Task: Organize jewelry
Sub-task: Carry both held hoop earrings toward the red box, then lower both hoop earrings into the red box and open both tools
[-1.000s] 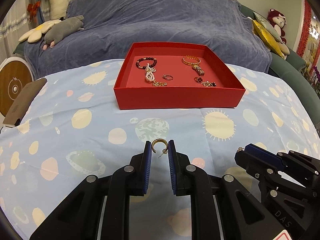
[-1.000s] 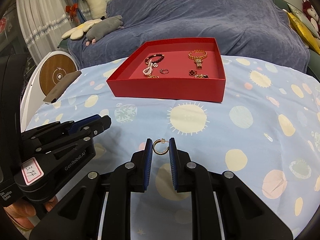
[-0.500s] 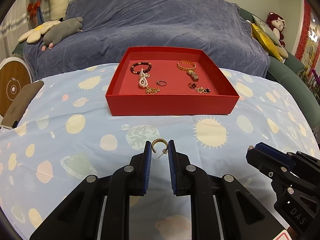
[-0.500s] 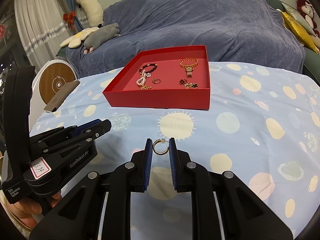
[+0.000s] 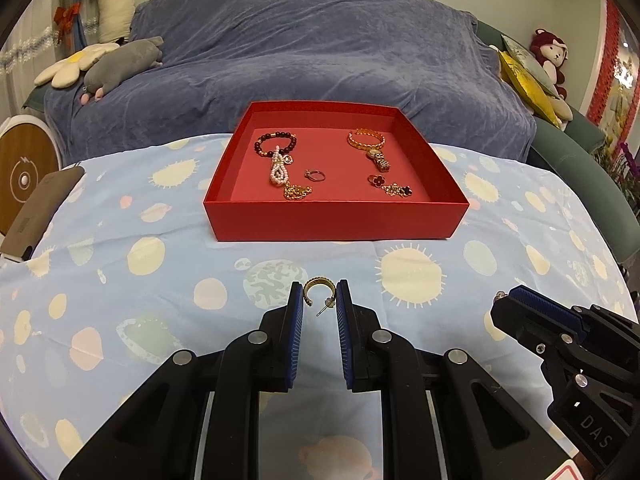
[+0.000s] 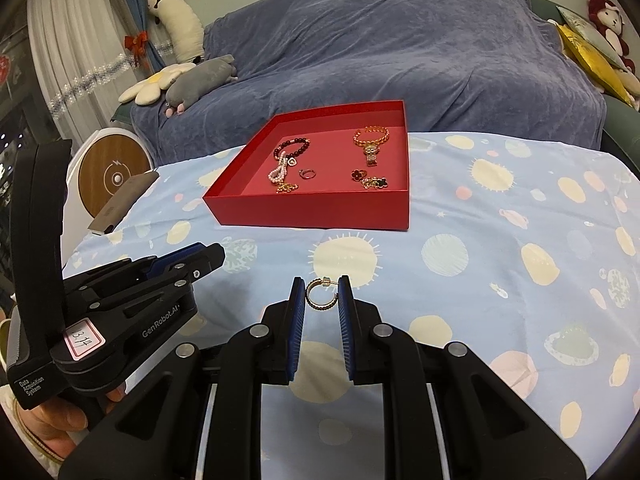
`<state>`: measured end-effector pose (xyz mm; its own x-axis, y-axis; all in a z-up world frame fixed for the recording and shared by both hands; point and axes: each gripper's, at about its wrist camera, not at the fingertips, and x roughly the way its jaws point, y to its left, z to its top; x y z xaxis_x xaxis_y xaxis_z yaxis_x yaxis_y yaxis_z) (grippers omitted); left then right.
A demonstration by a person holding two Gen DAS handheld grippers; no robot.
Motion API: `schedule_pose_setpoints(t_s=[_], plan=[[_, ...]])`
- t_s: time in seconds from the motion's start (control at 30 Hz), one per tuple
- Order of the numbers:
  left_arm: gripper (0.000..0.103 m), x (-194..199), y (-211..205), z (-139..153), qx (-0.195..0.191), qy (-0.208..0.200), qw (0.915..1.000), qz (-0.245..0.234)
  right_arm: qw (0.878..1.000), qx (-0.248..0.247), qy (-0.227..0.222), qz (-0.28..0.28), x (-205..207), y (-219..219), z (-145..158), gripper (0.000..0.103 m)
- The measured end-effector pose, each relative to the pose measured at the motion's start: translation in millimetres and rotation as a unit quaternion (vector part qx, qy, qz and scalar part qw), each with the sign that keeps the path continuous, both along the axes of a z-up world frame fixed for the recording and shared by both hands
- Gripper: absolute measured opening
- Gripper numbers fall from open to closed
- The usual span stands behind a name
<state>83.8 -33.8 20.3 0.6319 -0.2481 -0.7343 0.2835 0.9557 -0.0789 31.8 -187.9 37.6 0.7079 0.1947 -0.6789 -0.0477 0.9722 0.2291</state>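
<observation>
here, two claws, left claw (image 5: 319, 300) nipped on one gold hoop earring (image 5: 316, 291), right claw (image 6: 321, 294) nipped on a second hoop earring (image 6: 320, 295), both above the spotted cloth (image 5: 120, 256), one red tray (image 5: 336, 220) beyond with two bracelets, one ring, bare cloth between tray edge and claws

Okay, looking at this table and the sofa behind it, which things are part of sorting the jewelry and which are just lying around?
Part of the job:
- gold hoop earring in the left tongs
- second hoop earring in the right tongs
- red box
- beaded bracelet, gold bracelet, ring

Lying about:
- plush toys
- yellow cushion
- sofa
</observation>
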Motion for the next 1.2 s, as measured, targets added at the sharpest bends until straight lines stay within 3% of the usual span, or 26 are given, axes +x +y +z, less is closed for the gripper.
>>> schedule_pose_setpoints(t_s=[0.43,0.73,0.9,1.03,1.2], plan=[[0.014,3.0,15.8,5.9,-0.005,-0.005,0.9998,0.017,1.000,-0.002,0.003,0.007,4.7,13.0,-1.3,0.016],[0.014,14.9,19.4,17.8,-0.002,-0.013,0.9998,0.016,1.000,0.009,-0.009,-0.012,24.1,4.2,15.2,0.016],[0.014,43.2,18.9,34.2,-0.004,-0.019,0.9997,0.013,0.999,0.030,-0.016,-0.019,52.5,-7.9,35.1,0.016],[0.014,72.0,9.2,46.2,0.020,-0.044,0.9988,0.008,0.999,0.014,-0.030,-0.020,82.8,-10.8,48.2,0.016],[0.014,107.4,-1.6,49.0,0.017,-0.050,0.9985,0.014,0.999,0.028,-0.022,-0.031,122.2,-16.9,42.4,0.016]])
